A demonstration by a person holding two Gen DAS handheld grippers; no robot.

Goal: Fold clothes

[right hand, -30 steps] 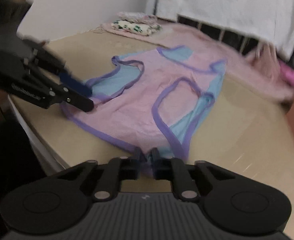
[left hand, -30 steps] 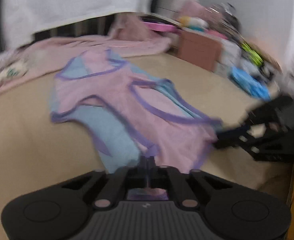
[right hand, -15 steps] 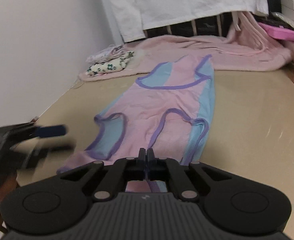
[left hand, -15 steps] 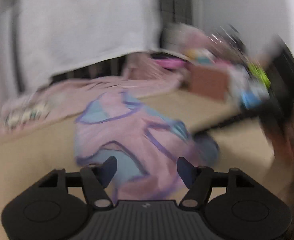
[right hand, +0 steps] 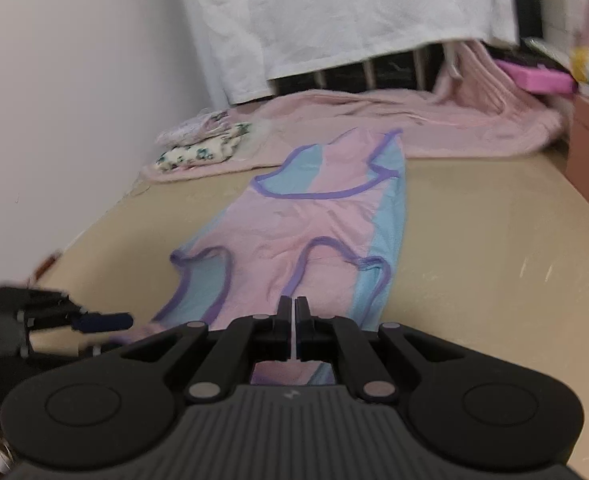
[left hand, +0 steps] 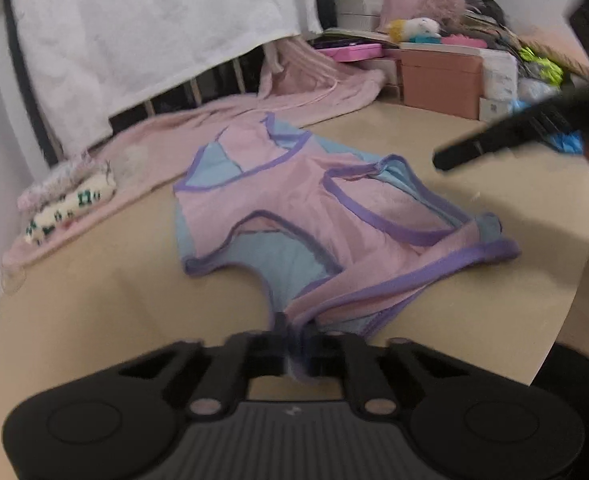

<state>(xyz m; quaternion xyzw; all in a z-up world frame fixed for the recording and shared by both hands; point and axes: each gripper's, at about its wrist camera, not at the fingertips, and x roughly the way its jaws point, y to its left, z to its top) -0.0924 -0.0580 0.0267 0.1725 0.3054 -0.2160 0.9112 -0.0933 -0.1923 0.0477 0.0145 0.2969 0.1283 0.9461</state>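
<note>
Beige and bare over most of its top, the counter (right hand: 494, 240) carries the task's thing near its middle: a pink and light-blue garment (right hand: 306, 224) edged in purple binding, lying lengthwise with its scooped openings showing. Taking that garment as the landmark, a long pink blanket (right hand: 434, 128) lies just beyond its far end, a small stack of floral-print cloths (right hand: 198, 148) rests on the blanket's left part, and a white quilted cover (right hand: 334, 16) hangs over dark railings behind. Off the garment's far right corner stand a terracotta box (left hand: 440, 80) and a heap of toys and bright oddments; a plain pale wall runs along its left. As for progress, the far half of the garment lies spread and fairly smooth, while its near hem is gathered into ridges and lifted slightly. The left gripper (left hand: 294, 334) has its jaws pressed together on the near-left corner of that hem, and the right gripper (right hand: 293, 316) likewise pinches the near edge with jaws closed tight on the cloth. No crease or doubled layer across the body shows, so I judge the garment lies unfolded at present; whether it is being drawn out flat or about to be carried over toward the blanket end cannot be settled.
</note>
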